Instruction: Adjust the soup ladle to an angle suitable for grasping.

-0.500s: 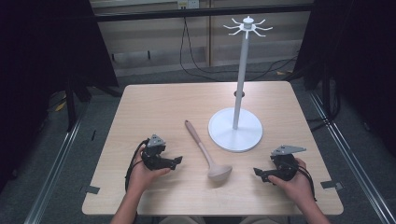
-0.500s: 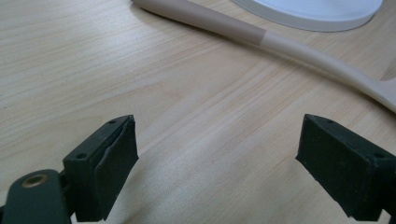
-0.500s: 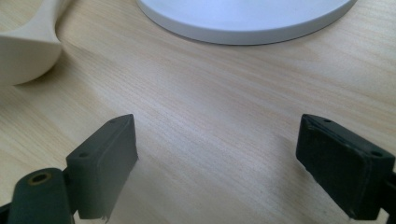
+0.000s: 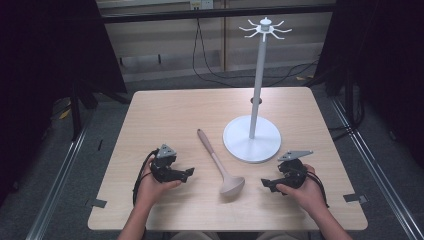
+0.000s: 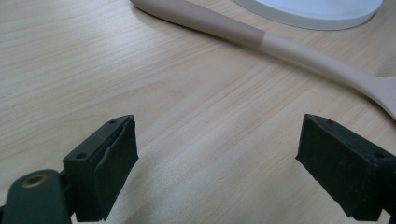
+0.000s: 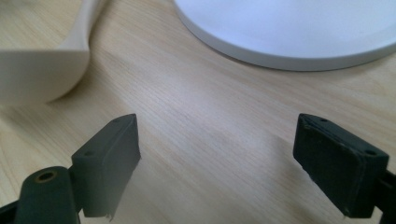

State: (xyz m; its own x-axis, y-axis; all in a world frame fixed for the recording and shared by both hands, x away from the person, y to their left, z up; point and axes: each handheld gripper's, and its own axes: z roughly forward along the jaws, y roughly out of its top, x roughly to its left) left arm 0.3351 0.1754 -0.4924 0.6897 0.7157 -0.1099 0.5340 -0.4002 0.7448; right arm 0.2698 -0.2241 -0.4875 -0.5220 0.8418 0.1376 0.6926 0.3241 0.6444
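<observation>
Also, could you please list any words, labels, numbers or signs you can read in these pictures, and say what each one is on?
None can be read: no text shows on the ladle, the white stand, the table or either claw.
The power socket on the far wall may carry markings, but it is too small to tell.

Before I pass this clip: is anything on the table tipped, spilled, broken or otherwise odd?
Nothing stands out. The ladle lies flat on the table, apart from the base of the upright white hook stand, whose hooks are bare. The left claw and right claw rest open on either side, holding nothing.
</observation>
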